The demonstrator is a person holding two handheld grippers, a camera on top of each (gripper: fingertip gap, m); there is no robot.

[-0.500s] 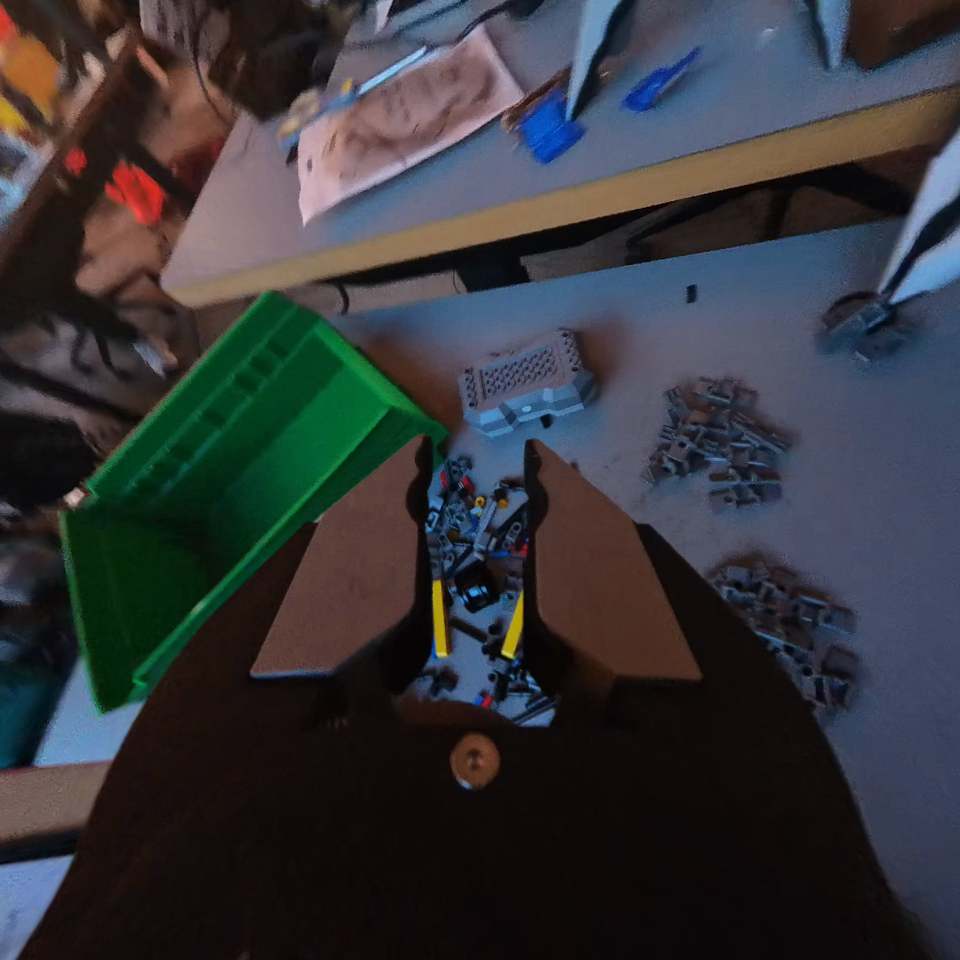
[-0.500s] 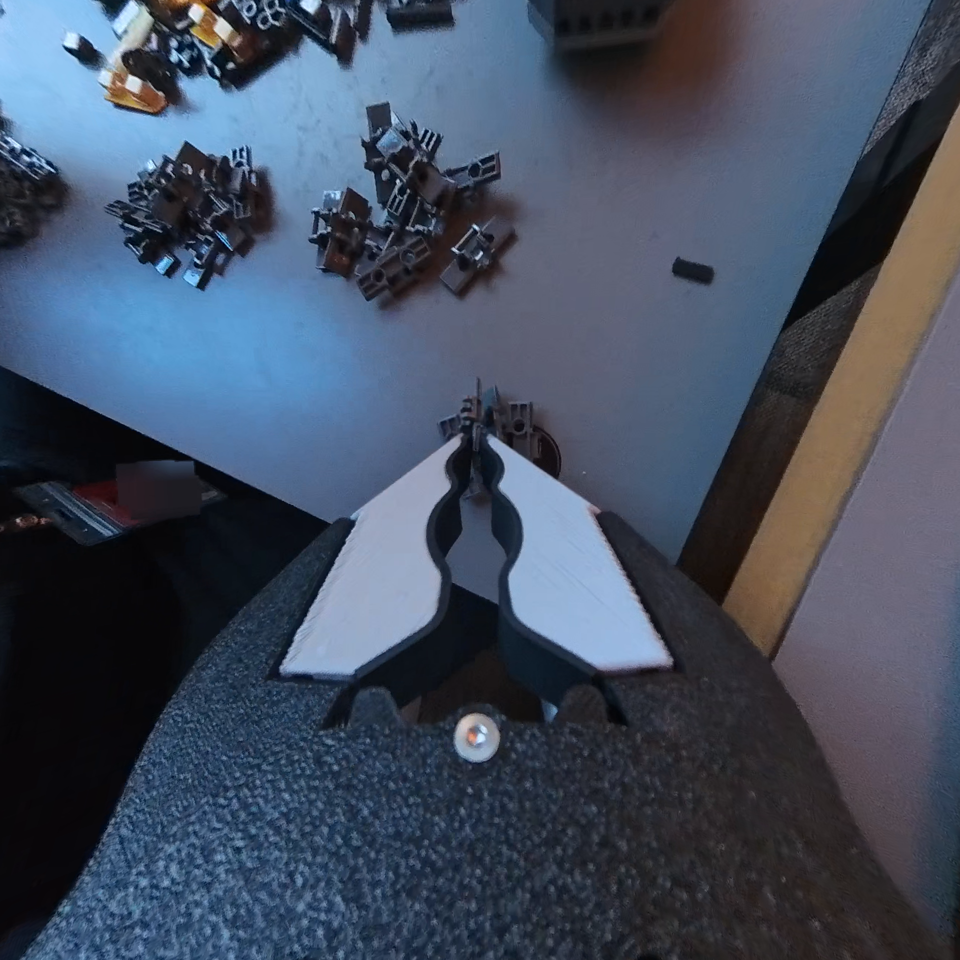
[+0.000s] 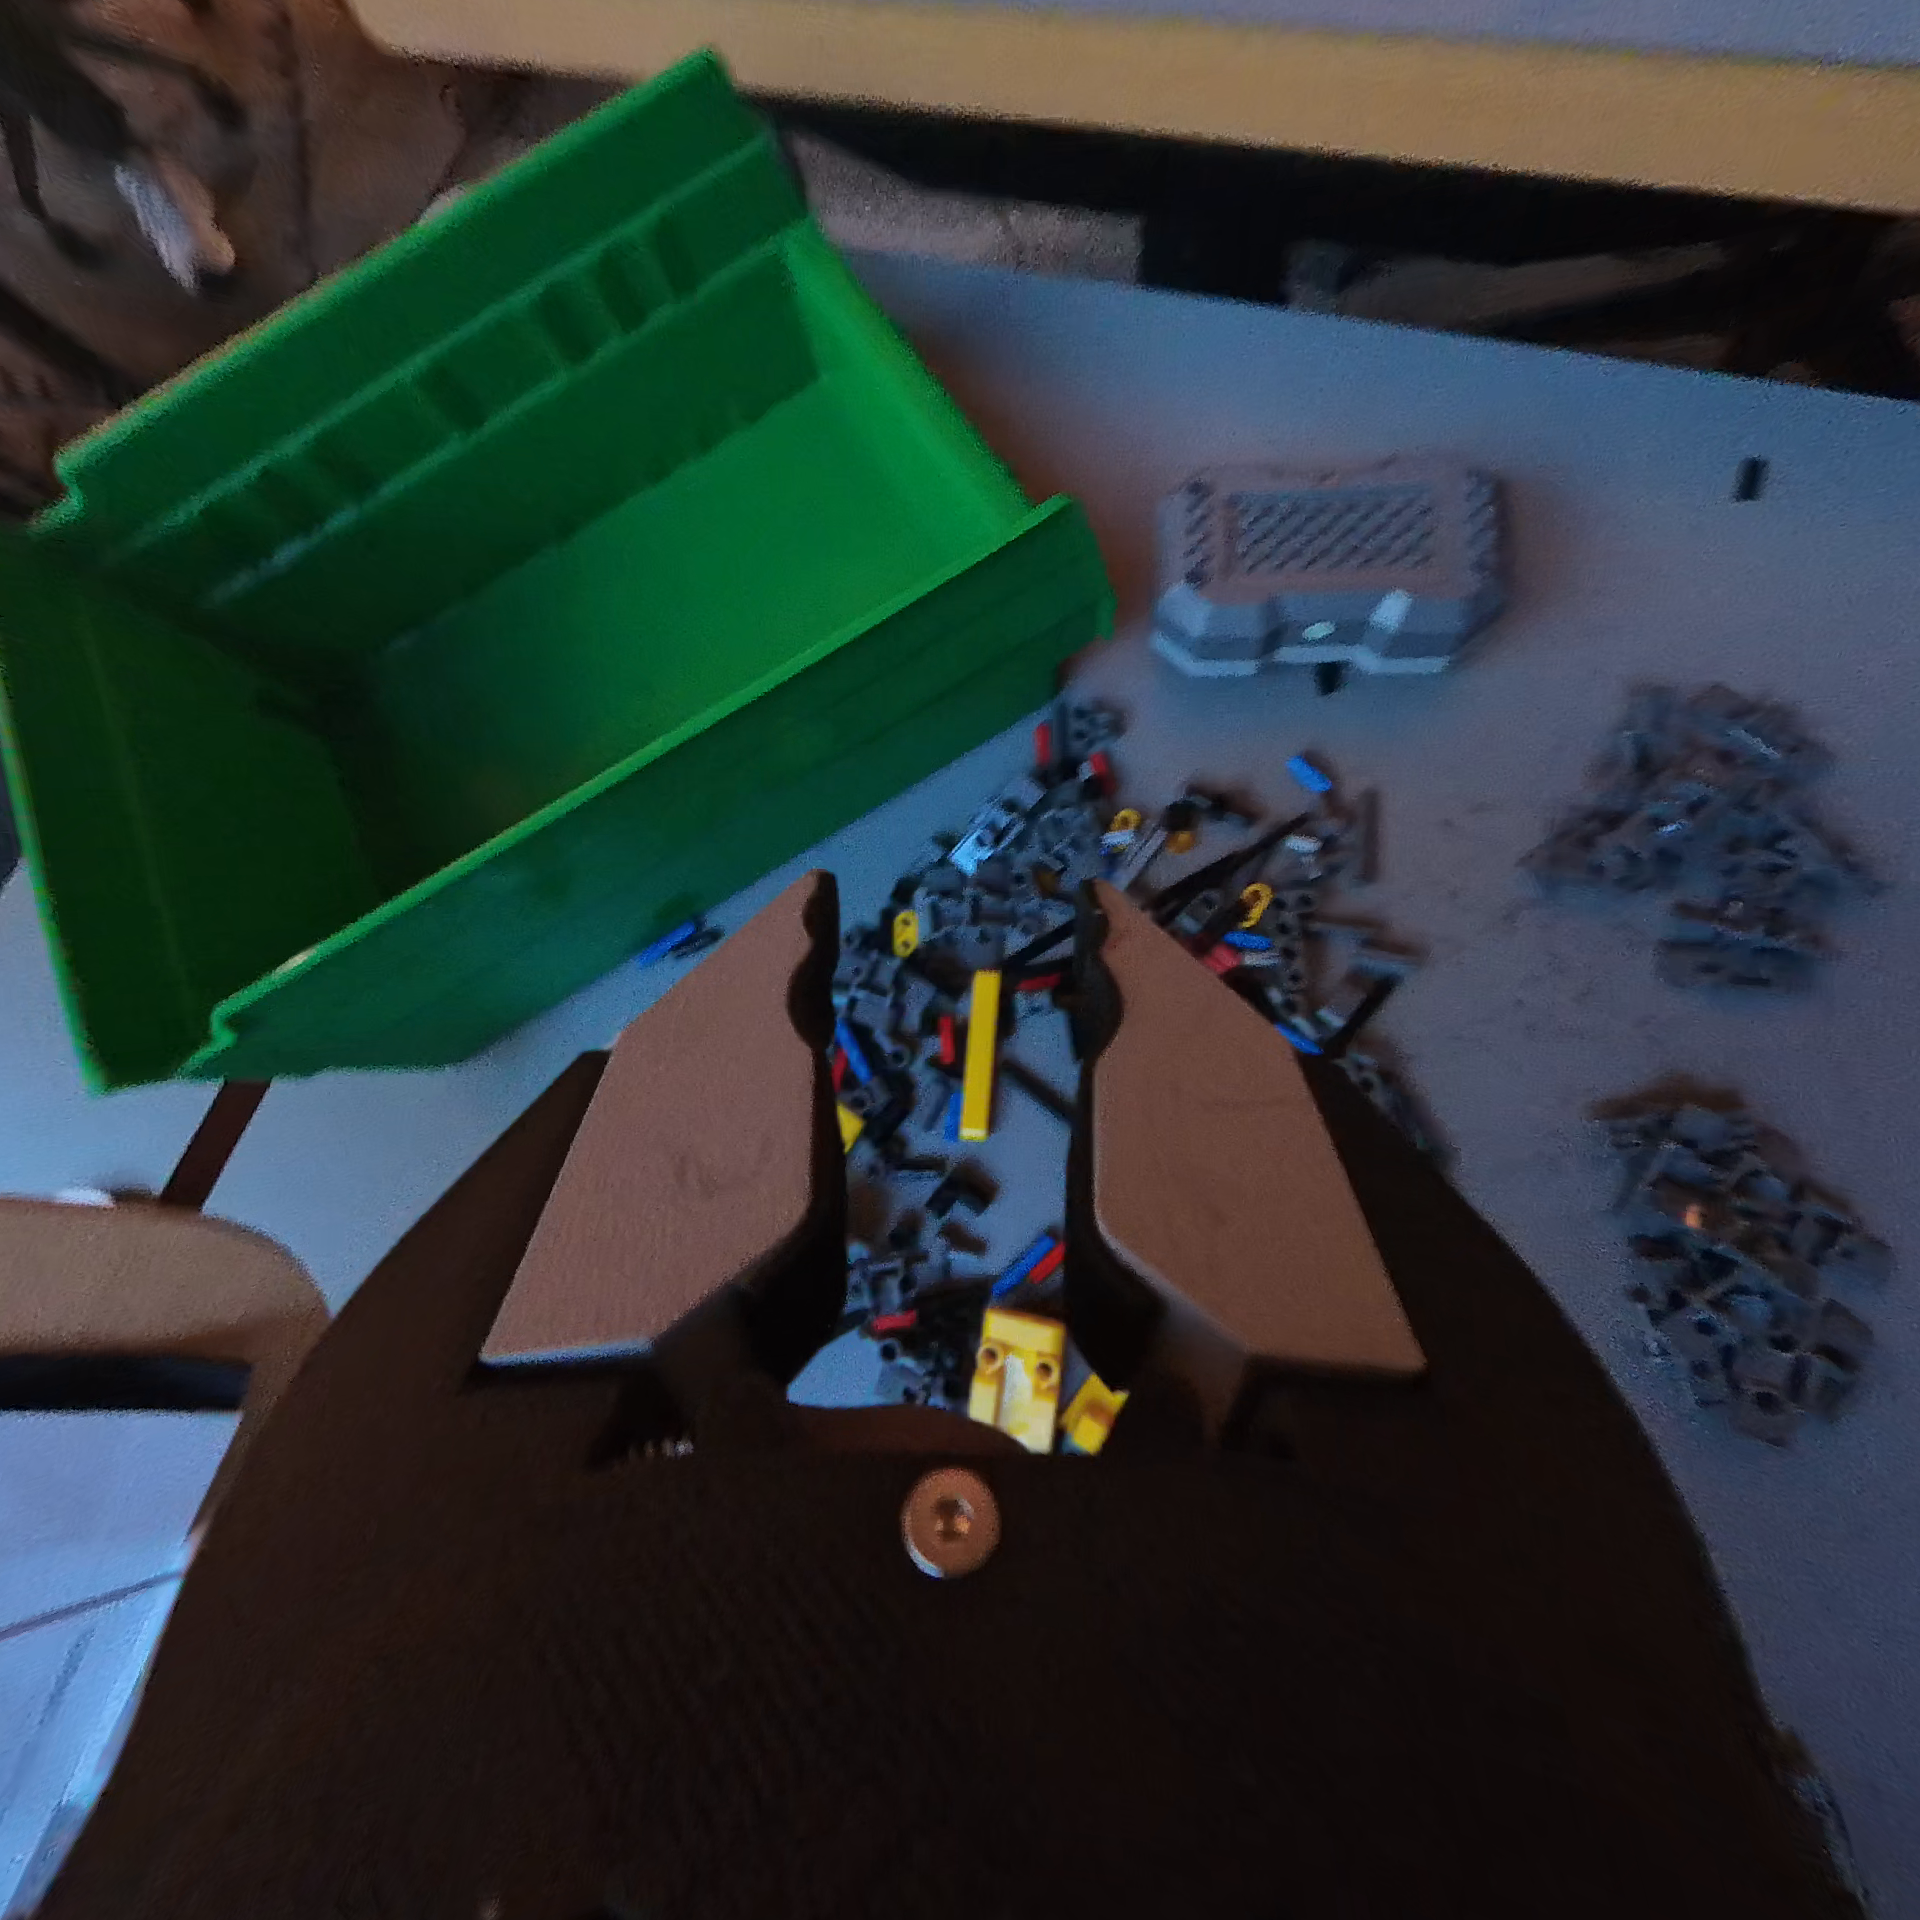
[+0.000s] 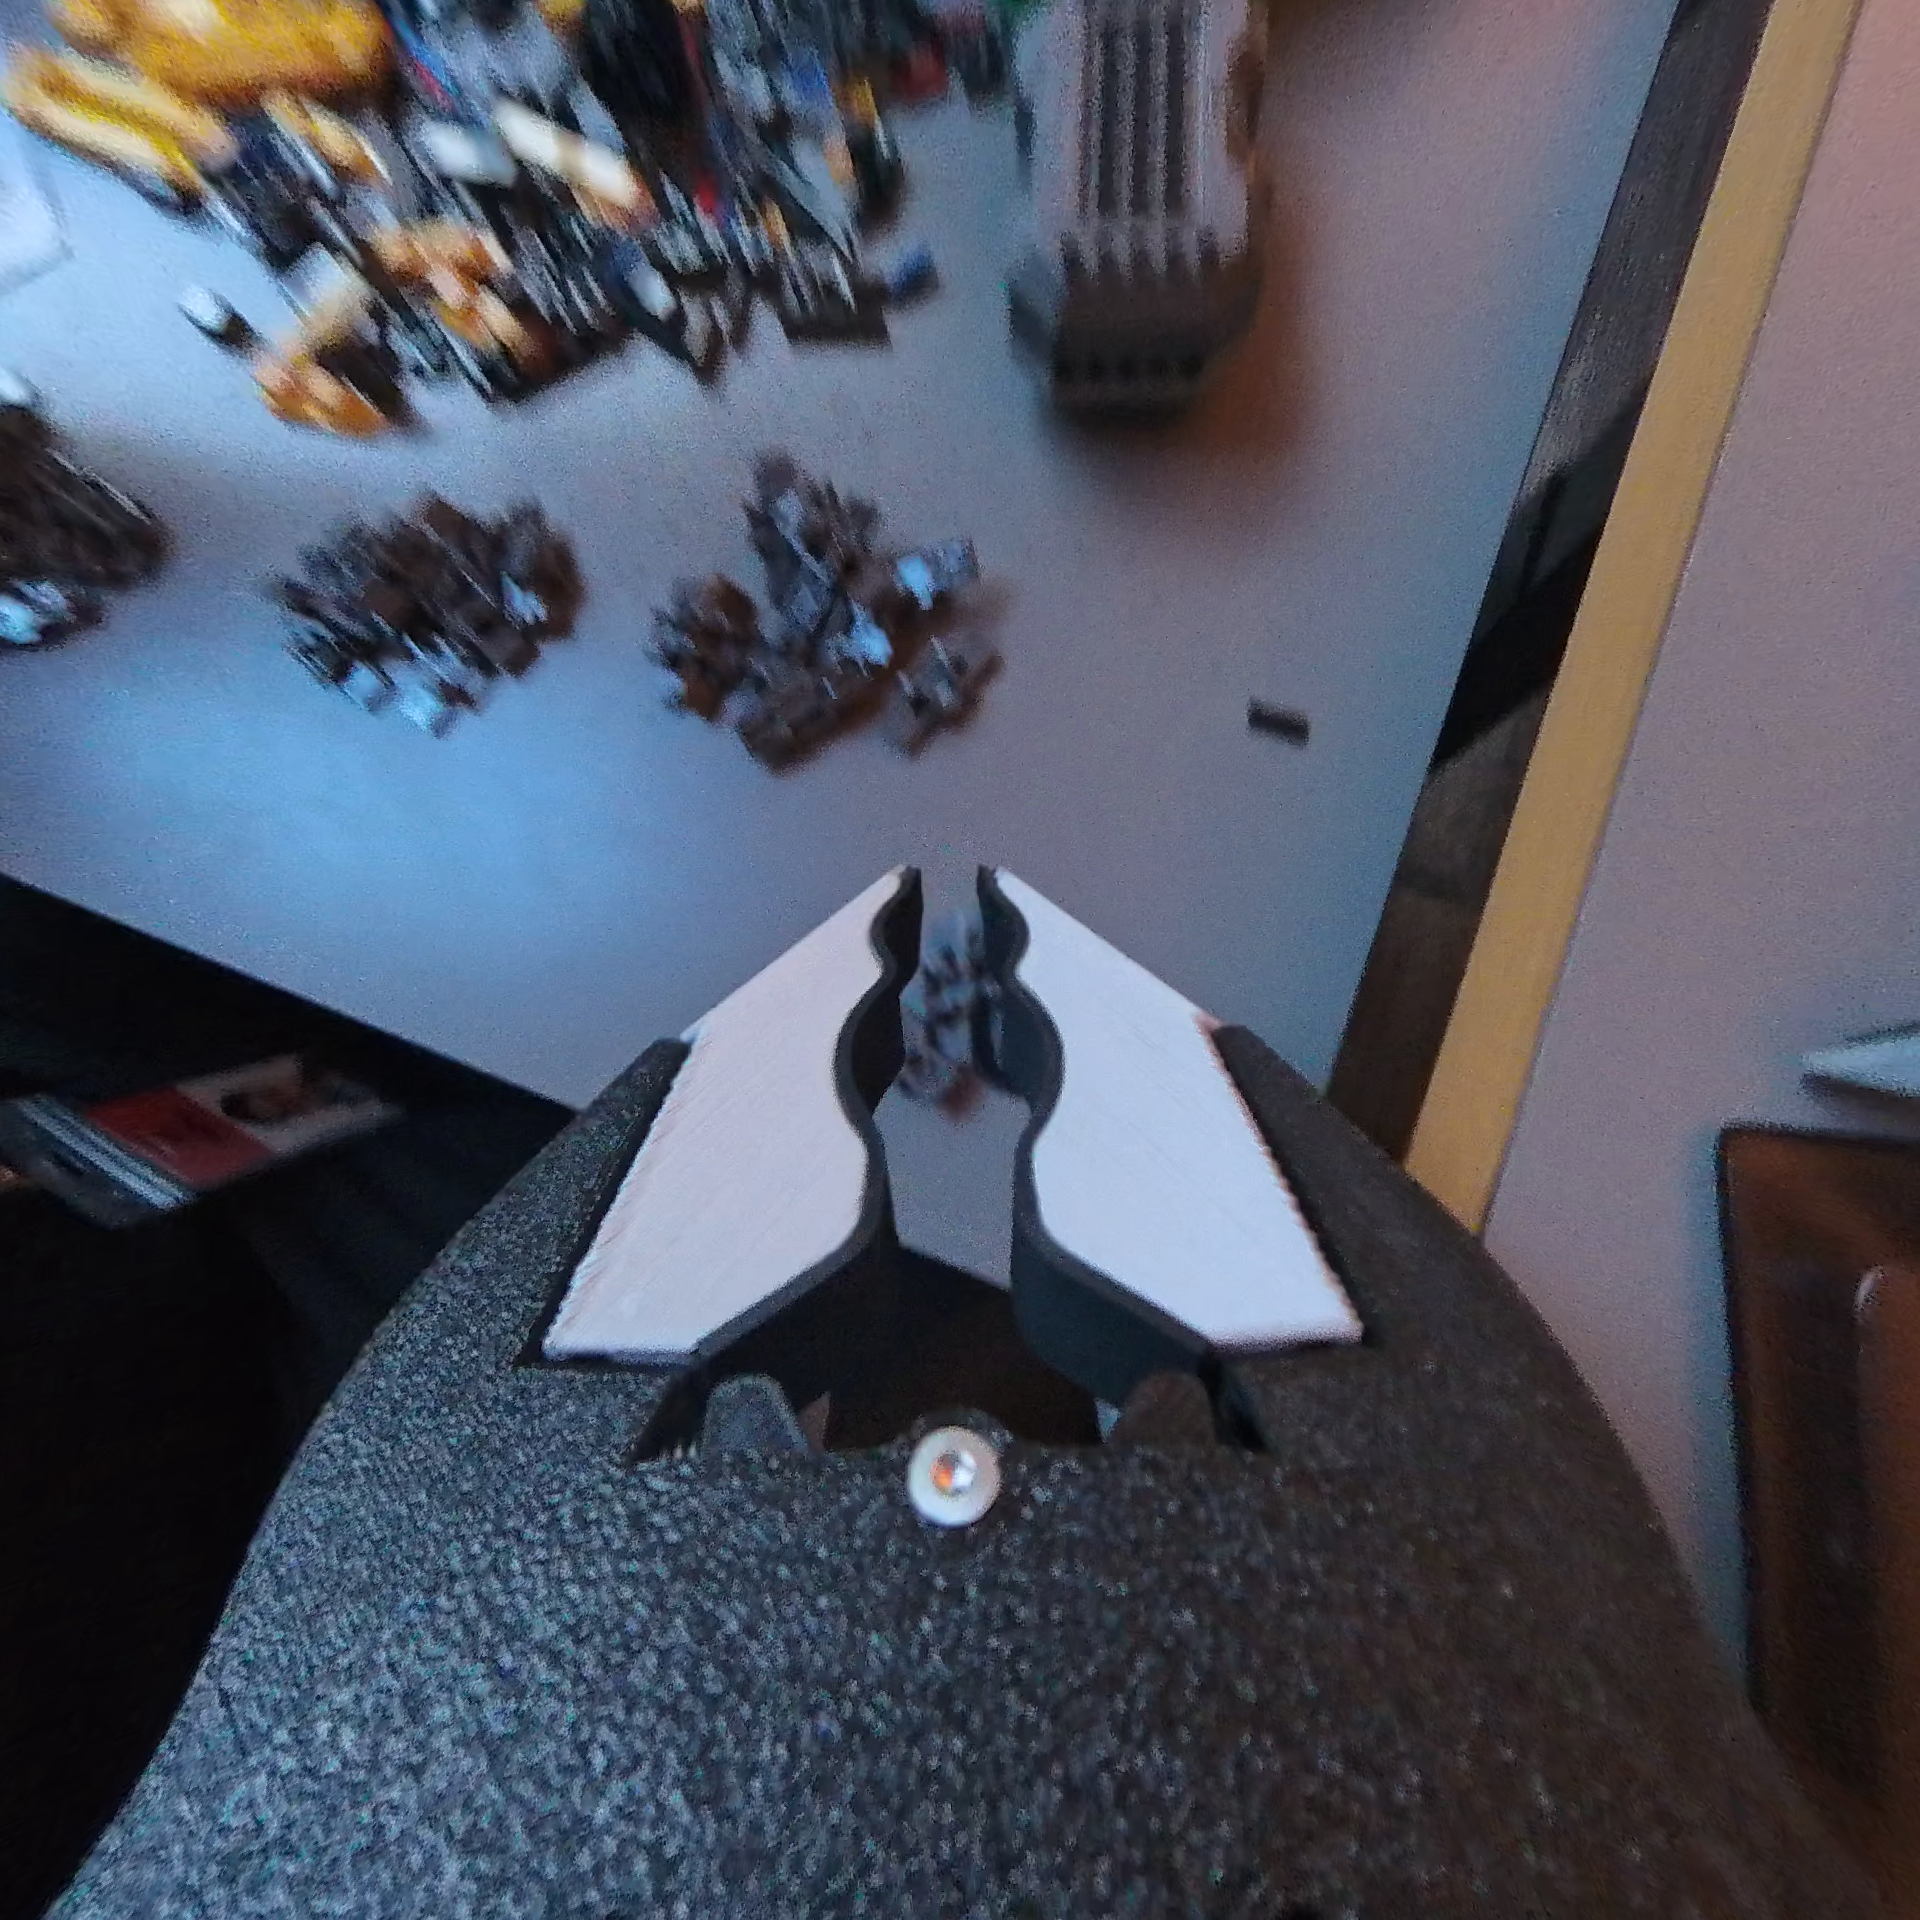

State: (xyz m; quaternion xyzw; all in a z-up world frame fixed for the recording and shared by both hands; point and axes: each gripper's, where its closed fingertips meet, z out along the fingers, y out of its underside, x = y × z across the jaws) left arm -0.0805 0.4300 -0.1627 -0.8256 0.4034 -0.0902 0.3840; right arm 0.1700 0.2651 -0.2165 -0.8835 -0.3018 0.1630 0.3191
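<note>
Left hand-held gripper [image 3: 956, 914], jaws parted, over a mixed pile of small parts [image 3: 1049, 997] on the surface [image 3: 1299, 343]. Green bin [image 3: 436, 582] lies tilted just left of the pile, blocking that side. Grey perforated block [image 3: 1330, 571] sits beyond the pile; two grey heaps [image 3: 1704, 831] [image 3: 1745, 1268] lie right, with bare lanes between. Right hand-held gripper [image 4: 948, 883] has a small grey piece [image 4: 951, 997] between its fingers; bare surface ahead up to two dark clusters [image 4: 831, 623] [image 4: 426, 603]. A small black part [image 4: 1278, 720] lies near the right edge.
</note>
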